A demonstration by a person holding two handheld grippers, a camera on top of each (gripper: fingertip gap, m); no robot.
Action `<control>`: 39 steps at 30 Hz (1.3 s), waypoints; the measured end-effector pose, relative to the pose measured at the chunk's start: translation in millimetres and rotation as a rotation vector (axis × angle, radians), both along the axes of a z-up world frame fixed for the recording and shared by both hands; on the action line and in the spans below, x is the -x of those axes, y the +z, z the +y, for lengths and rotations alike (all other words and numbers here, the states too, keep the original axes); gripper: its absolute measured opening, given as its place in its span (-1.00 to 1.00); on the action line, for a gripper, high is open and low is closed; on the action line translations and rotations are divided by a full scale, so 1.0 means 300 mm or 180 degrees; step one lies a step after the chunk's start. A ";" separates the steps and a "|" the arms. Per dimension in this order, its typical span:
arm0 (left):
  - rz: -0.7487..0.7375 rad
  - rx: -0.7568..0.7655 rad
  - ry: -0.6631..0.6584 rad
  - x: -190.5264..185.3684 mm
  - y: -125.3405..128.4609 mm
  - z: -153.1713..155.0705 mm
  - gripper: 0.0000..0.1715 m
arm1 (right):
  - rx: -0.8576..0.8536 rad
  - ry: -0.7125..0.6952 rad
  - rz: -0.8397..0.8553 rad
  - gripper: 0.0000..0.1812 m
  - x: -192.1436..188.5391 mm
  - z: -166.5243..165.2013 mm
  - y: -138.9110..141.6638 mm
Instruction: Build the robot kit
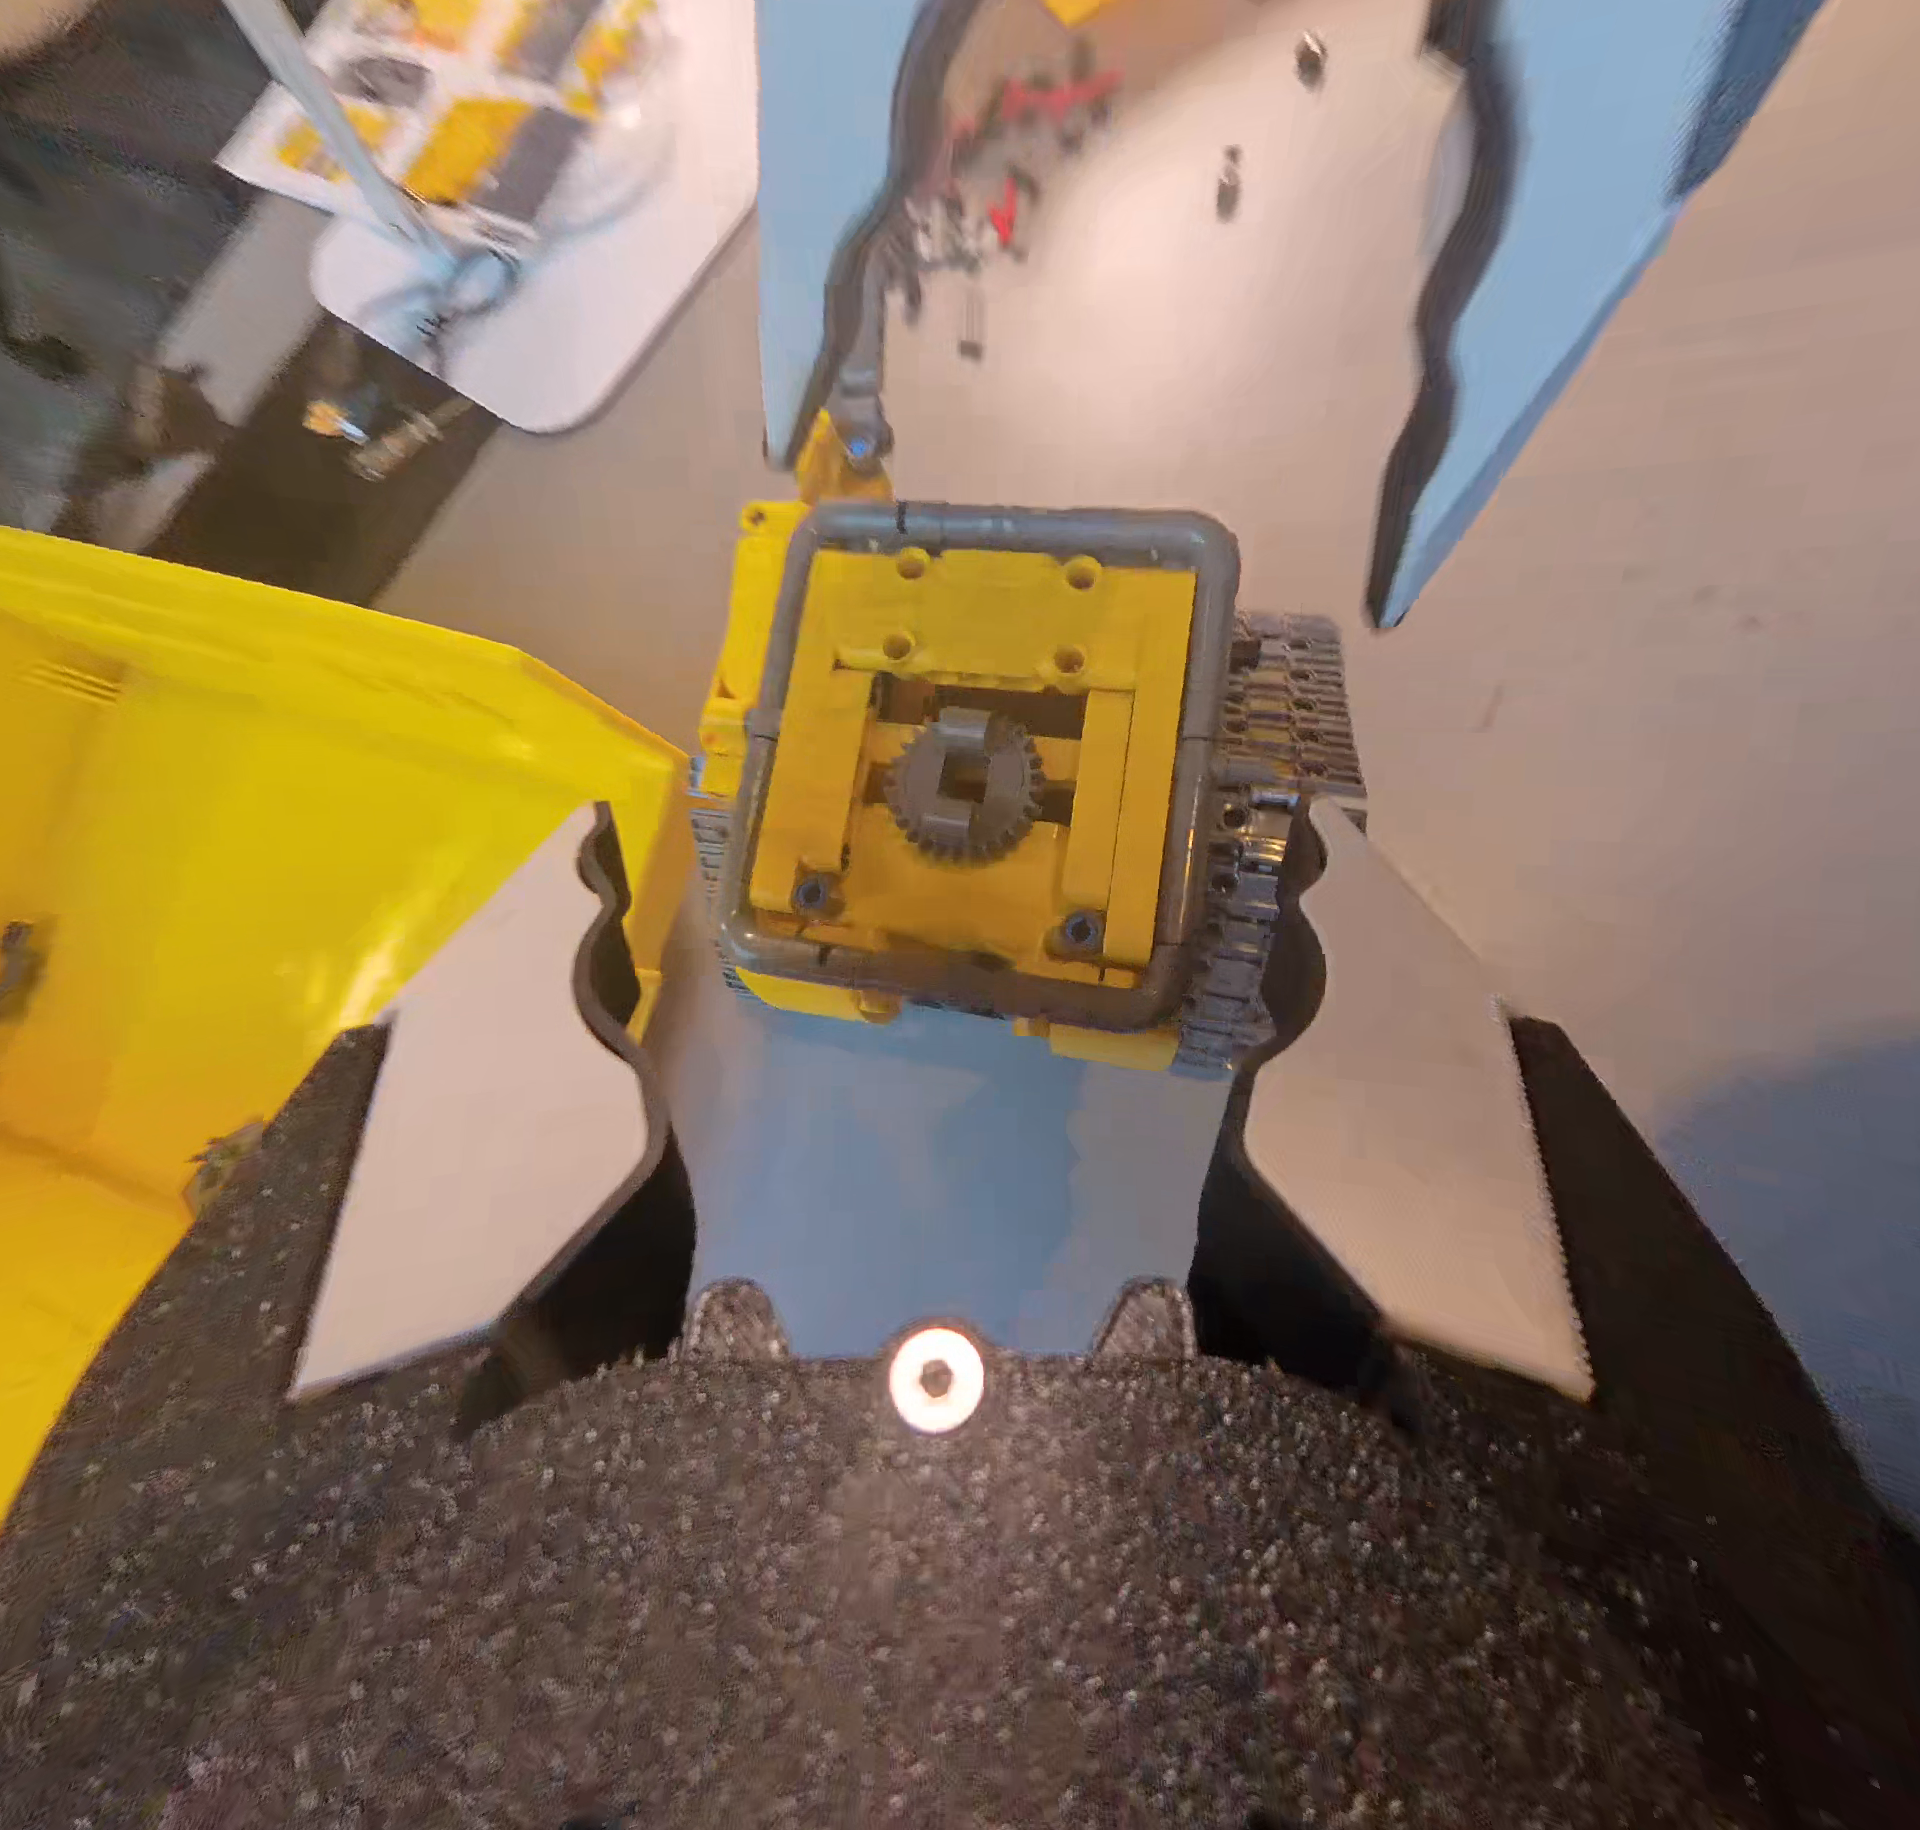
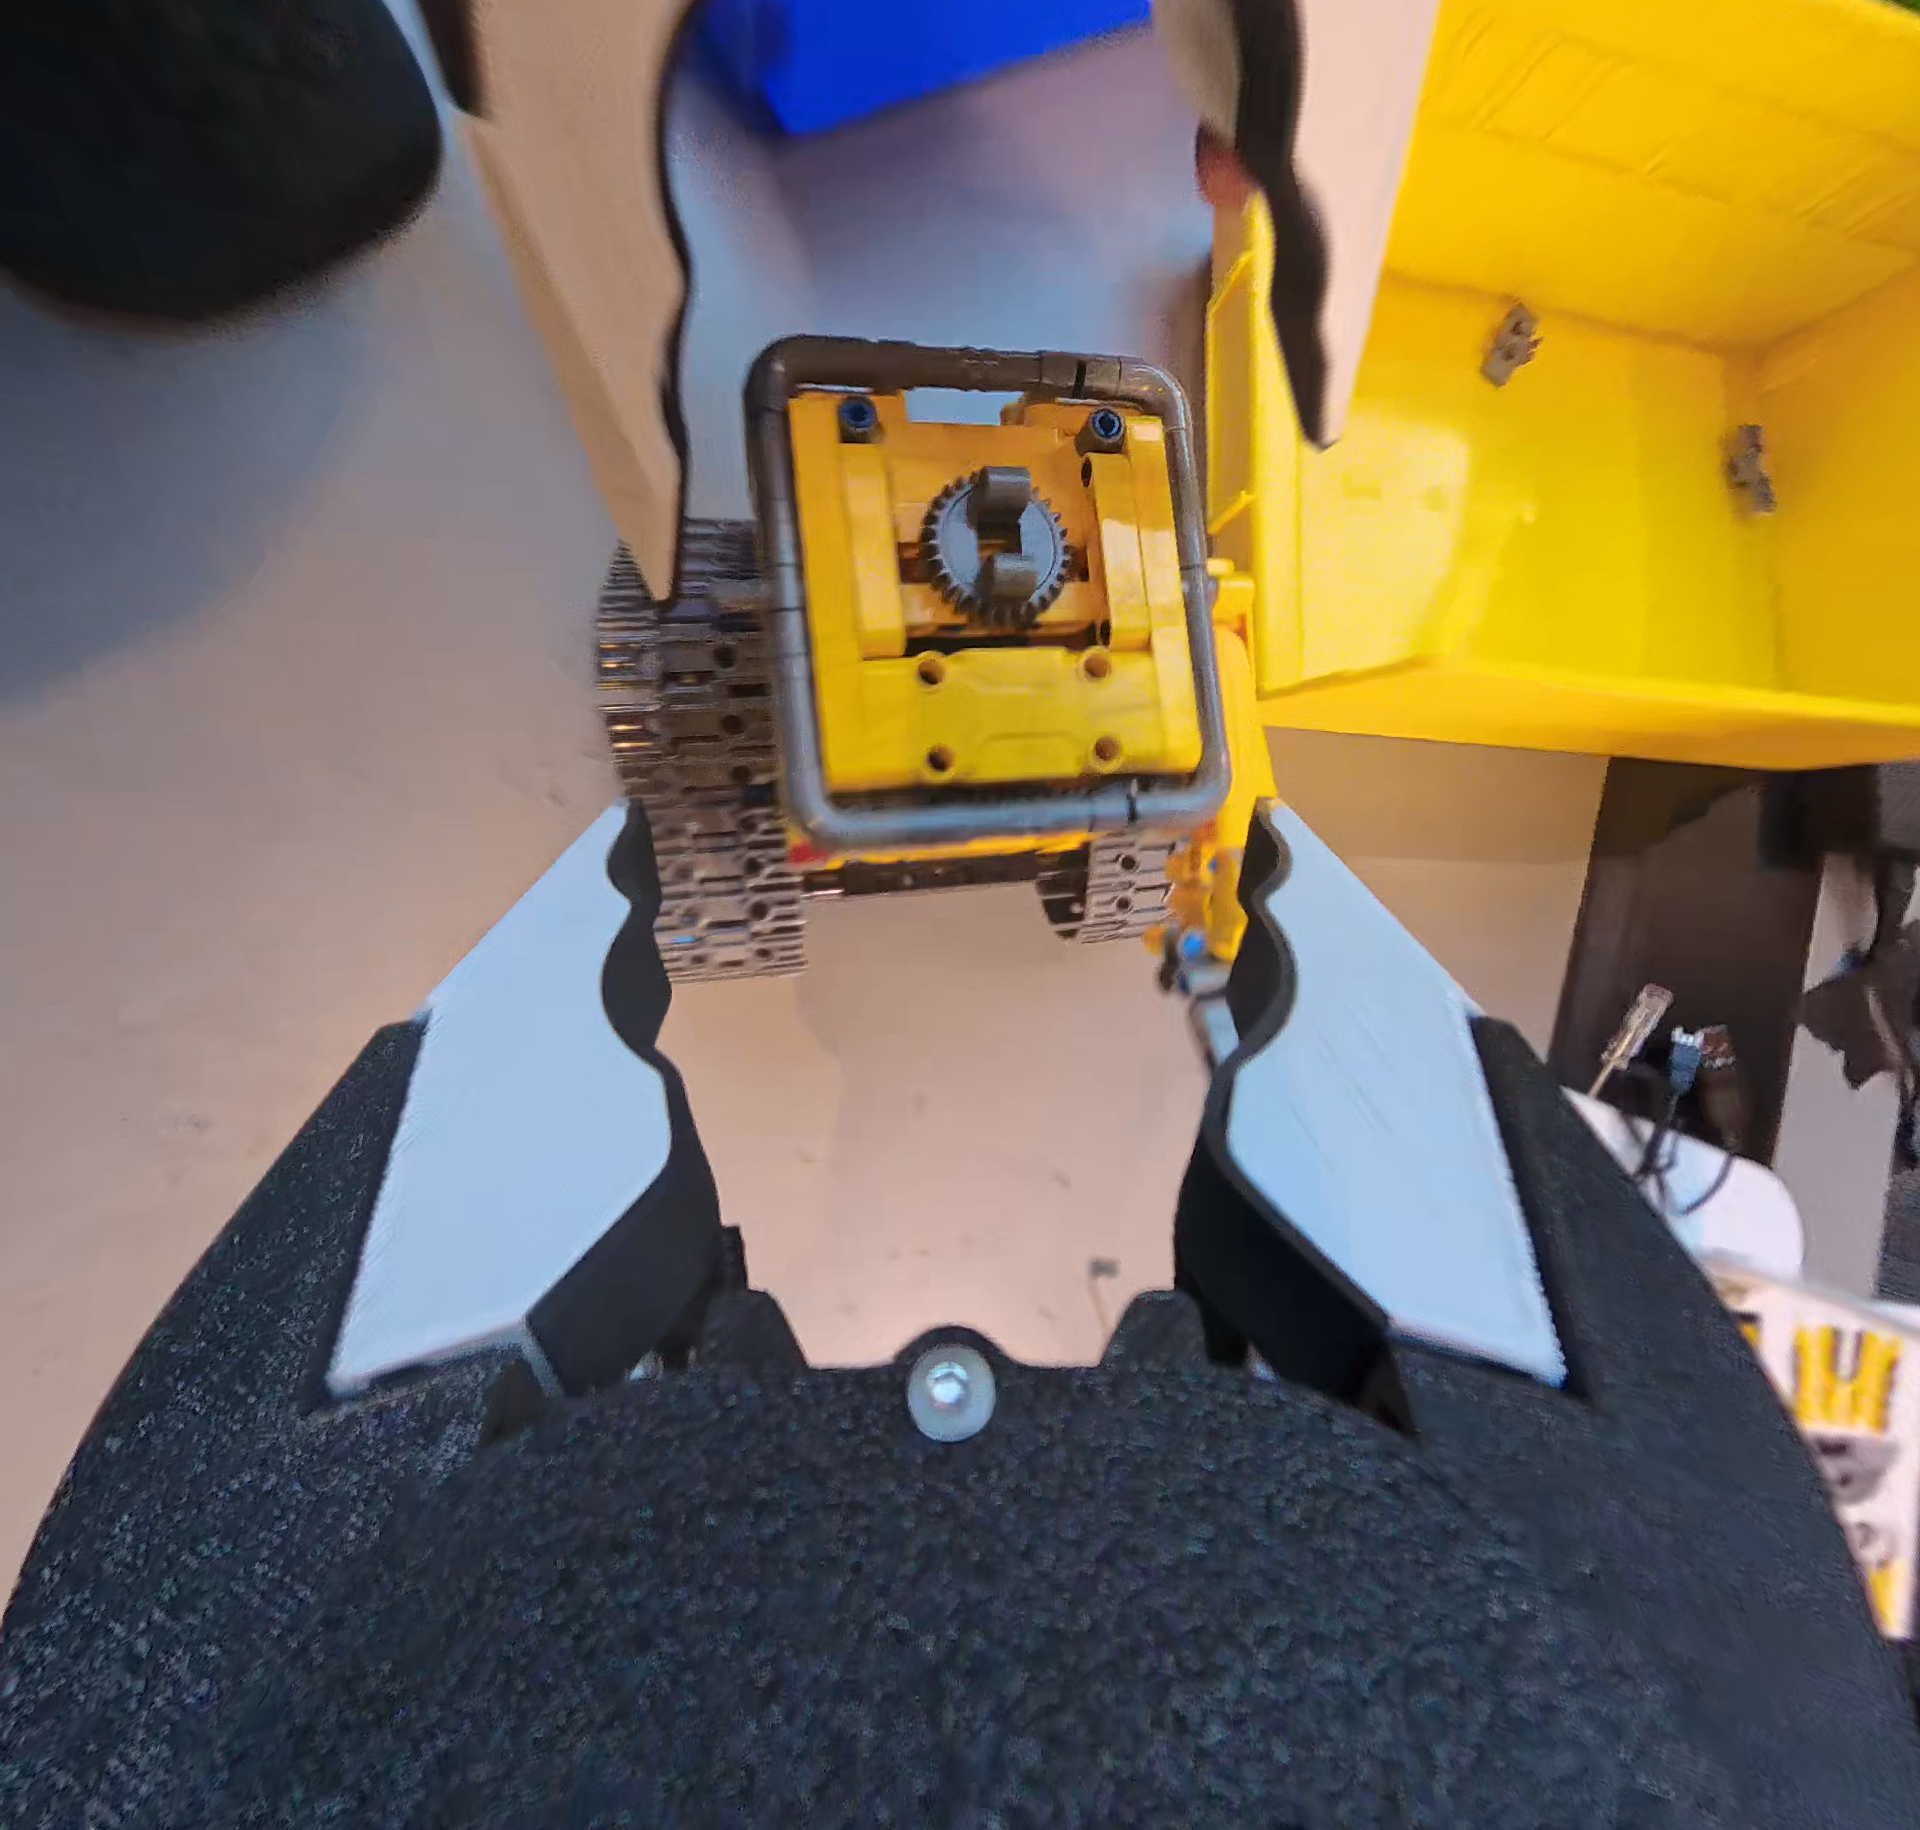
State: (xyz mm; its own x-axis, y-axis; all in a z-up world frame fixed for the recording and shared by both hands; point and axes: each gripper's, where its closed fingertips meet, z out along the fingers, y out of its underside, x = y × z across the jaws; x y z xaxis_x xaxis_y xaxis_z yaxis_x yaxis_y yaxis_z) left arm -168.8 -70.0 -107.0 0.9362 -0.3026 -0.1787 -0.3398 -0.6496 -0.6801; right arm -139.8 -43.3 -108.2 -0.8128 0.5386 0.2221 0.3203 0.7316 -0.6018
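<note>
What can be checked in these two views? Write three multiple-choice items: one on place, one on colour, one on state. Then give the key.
1. Where is the yellow plastic bin relative to the yellow brick-built tracked toy vehicle?
A. on top of it
B. beside it
C. underneath it

2. What colour is the toothed plastic gear on the vehicle's top?
A. grey
B. red
C. green

3. How do the left gripper's jaws stand?
A. shut on the gear
B. shut on nothing
C. open

Key: B, the bin's wall stands next to the vehicle; A, the gear is dark grey amid yellow bricks; C, its fingers stand wide apart.
</note>
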 end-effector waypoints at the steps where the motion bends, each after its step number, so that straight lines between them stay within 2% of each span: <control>1: -0.0065 0.0193 -0.0084 -0.006 -0.021 -0.003 0.45 | 0.0139 -0.0074 0.0082 0.23 -0.033 0.009 0.020; 5: -0.0020 0.0770 -0.0287 -0.002 -0.107 0.000 0.39 | 0.0604 -0.0358 0.0289 0.19 -0.228 0.042 0.039; 7: -0.0063 0.0746 -0.0344 -0.016 -0.104 0.030 0.26 | 0.0766 -0.0509 0.0271 0.15 -0.346 0.055 0.002; 11: -0.0002 0.0708 -0.0449 -0.046 -0.103 0.055 0.25 | 0.0952 -0.0859 0.0217 0.11 -0.569 0.096 -0.077; 16: -0.0020 0.0568 -0.0524 -0.084 -0.090 0.031 0.24 | 0.1429 -0.1324 0.0515 0.01 -0.731 0.153 -0.067; 21: -0.0099 0.0406 -0.0459 -0.095 -0.017 -0.015 0.24 | 0.1788 -0.1474 0.0871 -0.06 -0.755 0.179 -0.031; 26: -0.0127 0.0210 -0.0295 -0.052 0.097 -0.058 0.23 | 0.1734 -0.1392 0.0892 -0.08 -0.738 0.164 -0.037; 35: 0.0000 0.0159 0.0060 0.135 0.208 -0.174 0.23 | 0.1703 -0.1381 0.0873 -0.09 -0.748 0.151 -0.052; 39: 0.0065 0.0101 0.0261 0.247 0.272 -0.187 0.23 | 0.1743 -0.1367 0.0831 -0.10 -0.739 0.146 -0.056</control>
